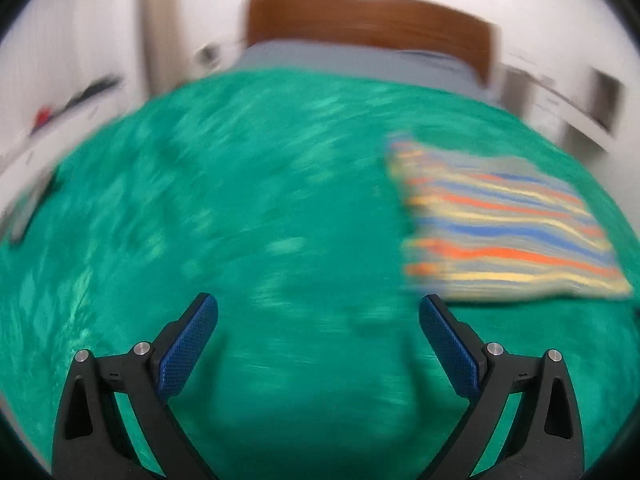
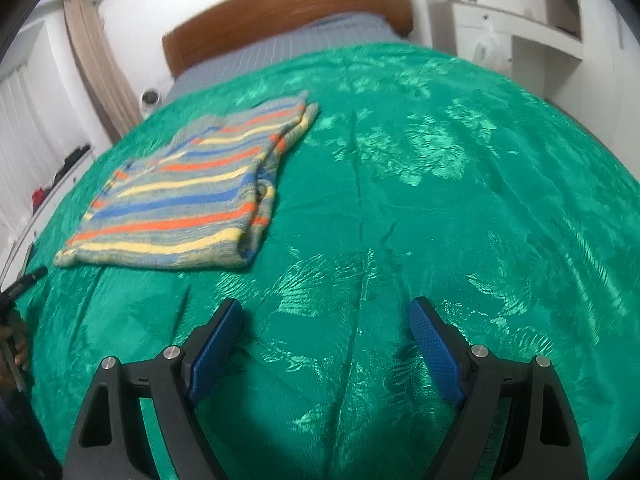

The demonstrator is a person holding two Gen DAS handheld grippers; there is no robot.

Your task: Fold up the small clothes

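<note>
A small striped knit garment (image 2: 188, 188), grey with orange, yellow and blue bands, lies folded flat on the green blanket (image 2: 440, 200). In the left wrist view, which is motion-blurred, it (image 1: 504, 224) lies ahead and to the right. My left gripper (image 1: 318, 308) is open and empty above the blanket, with the garment's near corner just beyond its right finger. My right gripper (image 2: 326, 312) is open and empty above bare blanket, to the right of and nearer than the garment. The left gripper's tip (image 2: 24, 280) shows at the left edge of the right wrist view.
The blanket covers a bed with a grey sheet (image 2: 280, 52) and a brown wooden headboard (image 2: 288, 4) at the far end. White shelving (image 2: 520, 32) stands at the right. A beige curtain (image 2: 96, 60) and a ledge with dark items (image 2: 60, 172) are at the left.
</note>
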